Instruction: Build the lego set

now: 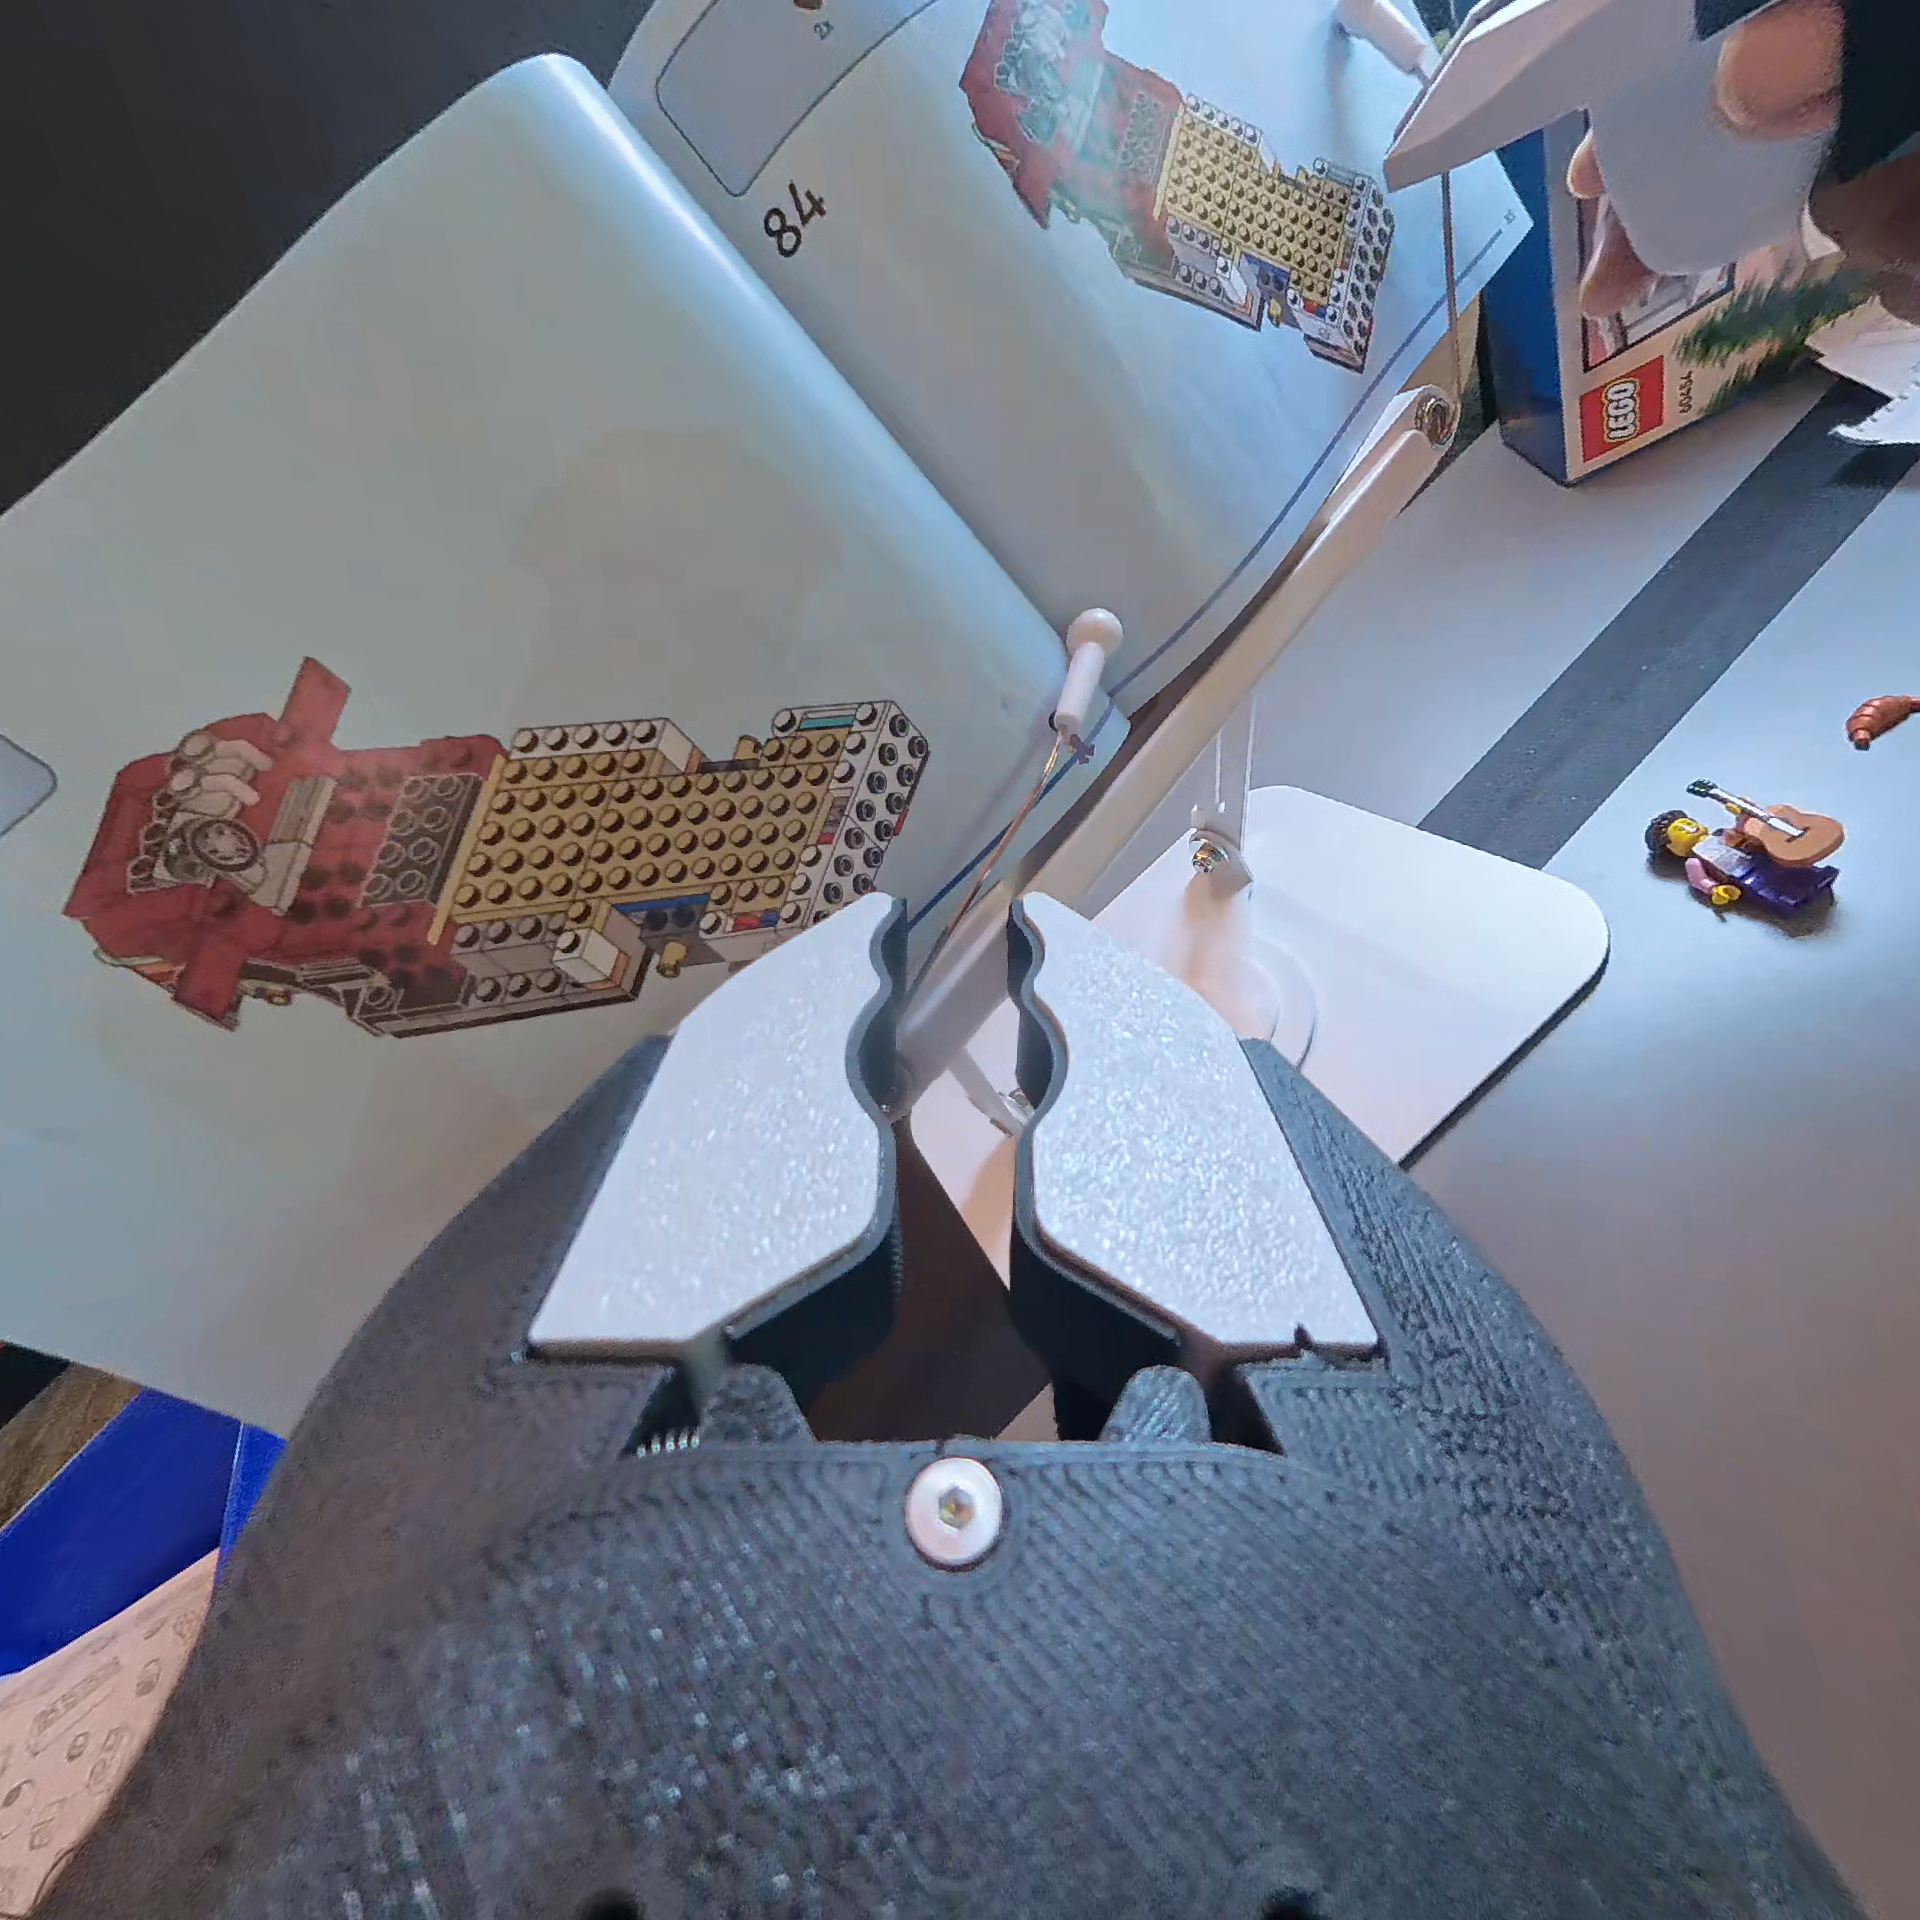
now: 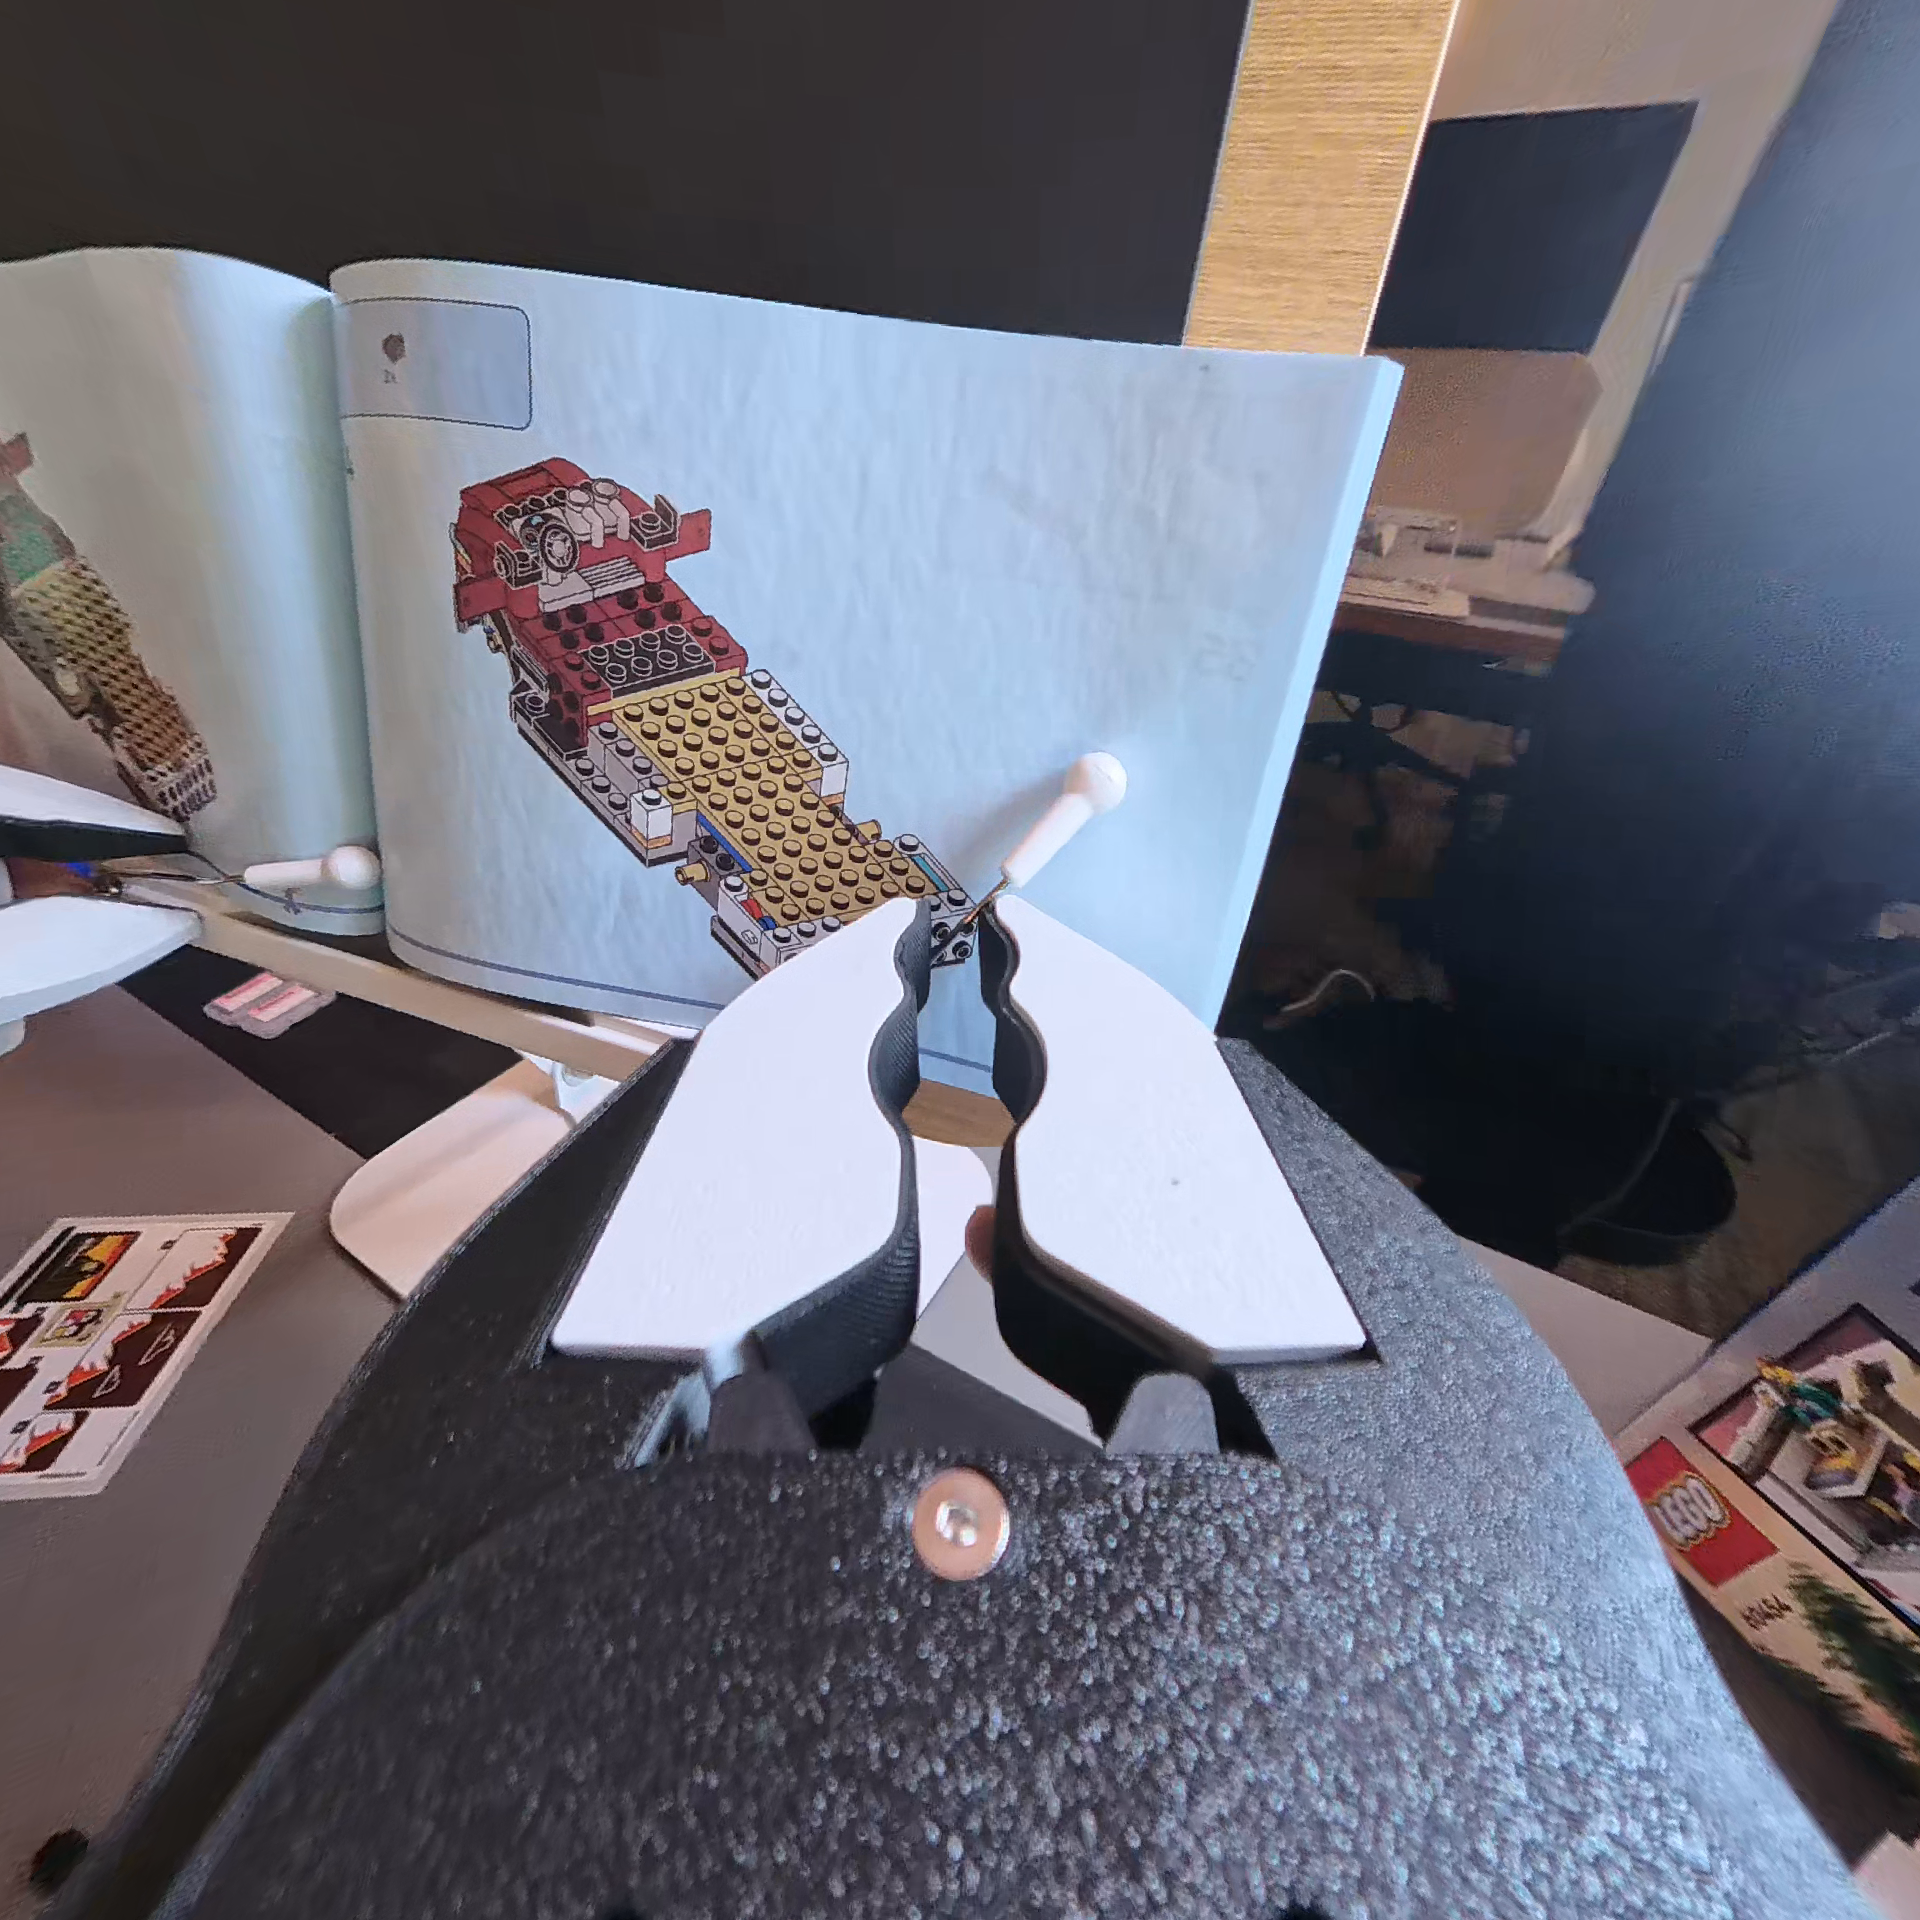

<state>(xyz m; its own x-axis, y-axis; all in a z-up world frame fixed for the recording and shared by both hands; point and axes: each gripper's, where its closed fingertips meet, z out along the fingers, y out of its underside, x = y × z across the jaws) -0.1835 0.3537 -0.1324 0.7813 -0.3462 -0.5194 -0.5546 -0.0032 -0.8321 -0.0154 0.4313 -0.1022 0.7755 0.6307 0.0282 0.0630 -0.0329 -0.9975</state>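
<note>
An open instruction booklet (image 1: pixel 468 468) stands on a white book stand (image 1: pixel 1455 987). Two wire page holders with white tips lie against its pages. My left gripper (image 1: pixel 956 925) is open. The left page holder's thin wire (image 1: pixel 997 831) and the stand's ledge (image 1: pixel 1247 644) run between its fingers, and neither pad presses on them. The left holder's white tip (image 1: pixel 1086 665) rests on the page. My right gripper (image 2: pixel 951 920) is open at the booklet's (image 2: pixel 987 540) lower right. The right page holder's (image 2: pixel 1070 816) wire touches only the tip of its right finger (image 2: pixel 1013 925). The left gripper also shows at the far left of the right wrist view (image 2: pixel 62 883).
A toy brick box (image 1: pixel 1662 384) stands at the right, also in the right wrist view (image 2: pixel 1787 1507). A minifigure with a guitar (image 1: pixel 1735 847) and a small brown piece (image 1: pixel 1881 717) lie on the grey table. A sticker sheet (image 2: pixel 114 1340) lies at the left. A hand (image 1: pixel 1766 94) holds the right gripper. The gap from one gripper's tips to the other's is roughly 20 centimeters.
</note>
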